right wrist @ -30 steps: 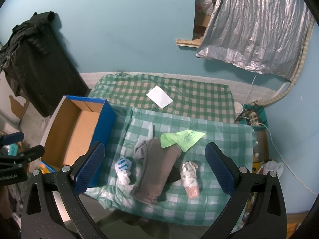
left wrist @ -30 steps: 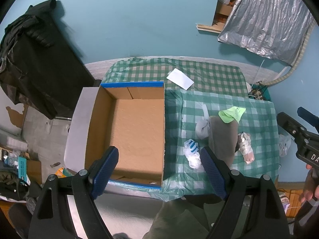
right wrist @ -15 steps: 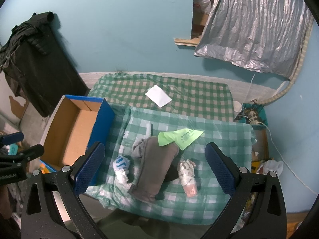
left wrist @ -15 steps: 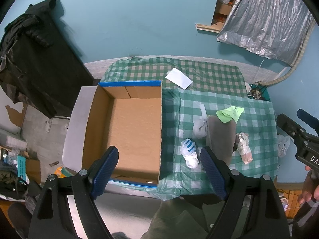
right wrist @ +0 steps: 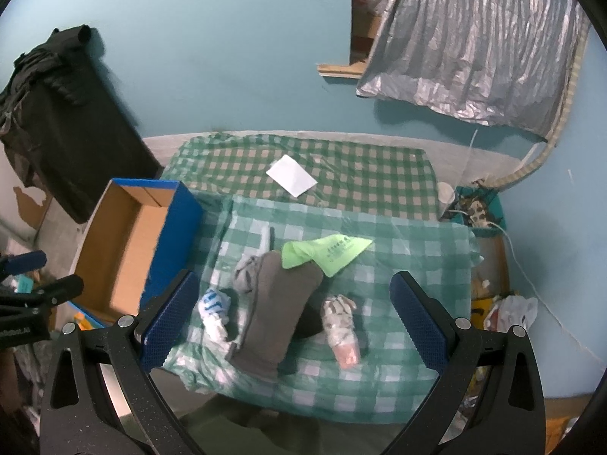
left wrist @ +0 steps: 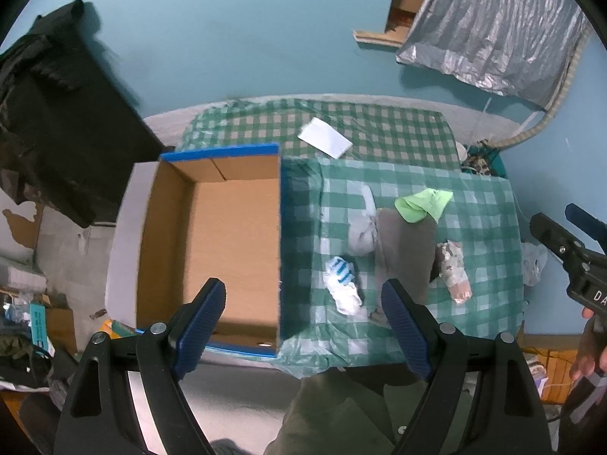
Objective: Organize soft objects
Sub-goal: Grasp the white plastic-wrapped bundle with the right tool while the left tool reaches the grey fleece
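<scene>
Left wrist view first: the left gripper (left wrist: 303,313) hangs with jaws spread wide and nothing between them, above the seam where the cardboard box (left wrist: 212,250) meets the worktop (left wrist: 489,223). Compared with a second ago, box and cloth have slid slightly left and up in this view. Right wrist view: the right gripper (right wrist: 294,316) is wide too, empty, over the pile near the worktop's front edge. A grey cloth (right wrist: 279,311) lies in the middle, a lime green cloth (right wrist: 326,252) overlapping its far end, a blue-striped white sock (right wrist: 214,309) just left of it, a patterned sock (right wrist: 341,324) just right. All four look unmoved on the worktop.
</scene>
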The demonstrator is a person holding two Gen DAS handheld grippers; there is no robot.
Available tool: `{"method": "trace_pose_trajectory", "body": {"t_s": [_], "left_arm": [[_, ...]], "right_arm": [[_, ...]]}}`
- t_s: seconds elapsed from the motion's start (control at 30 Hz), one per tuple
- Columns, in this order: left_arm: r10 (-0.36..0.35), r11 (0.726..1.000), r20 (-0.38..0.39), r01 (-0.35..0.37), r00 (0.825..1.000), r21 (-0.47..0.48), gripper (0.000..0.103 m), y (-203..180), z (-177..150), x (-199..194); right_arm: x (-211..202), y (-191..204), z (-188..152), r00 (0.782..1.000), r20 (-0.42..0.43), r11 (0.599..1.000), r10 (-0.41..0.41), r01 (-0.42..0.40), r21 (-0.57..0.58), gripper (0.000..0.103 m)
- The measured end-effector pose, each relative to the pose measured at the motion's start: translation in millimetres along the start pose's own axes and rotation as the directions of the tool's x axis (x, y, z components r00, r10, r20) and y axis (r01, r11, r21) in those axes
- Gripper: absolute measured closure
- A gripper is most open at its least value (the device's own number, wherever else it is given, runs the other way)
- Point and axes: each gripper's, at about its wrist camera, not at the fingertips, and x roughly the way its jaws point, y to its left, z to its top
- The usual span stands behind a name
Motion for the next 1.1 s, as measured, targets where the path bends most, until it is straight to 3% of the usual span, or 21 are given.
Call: {"method": "trace_pose_trajectory", "body": {"t_s": [0.13, 0.33, 0.57, 1.1], "left_arm": [[-0.013, 1.0, -0.043, 0.013, 0.999, 0.0, 0.018, -7, 3, 20], [0.022, 0.996, -0.047, -0.018, 0.999, 0.082, 0.018, -31, 7, 41], [-0.01, 0.991, -0.133, 0.028, 0.991, 0.132, 0.018, -59, 10, 79], [0.019, 0.98, -0.24, 0.03, 0.971, 0.197, 0.018, -105, -4, 152]], "right_arm": [[7, -22, -2, 1.0, -0.019, 1.0, -0.007, 0.008, 0.016, 0.002], [21, -63, -7, 0.999, -0.039, 0.997, -0.037, 0.039, 0.063, 0.002], [45, -102, -23, 0.996, -0.08, 0.994, -0.031, 0.039, 0.104, 0.002], [131, -109, -66, 0.977, -0.21, 0.998, 0.046, -0.037, 0.045, 0.003]]}}
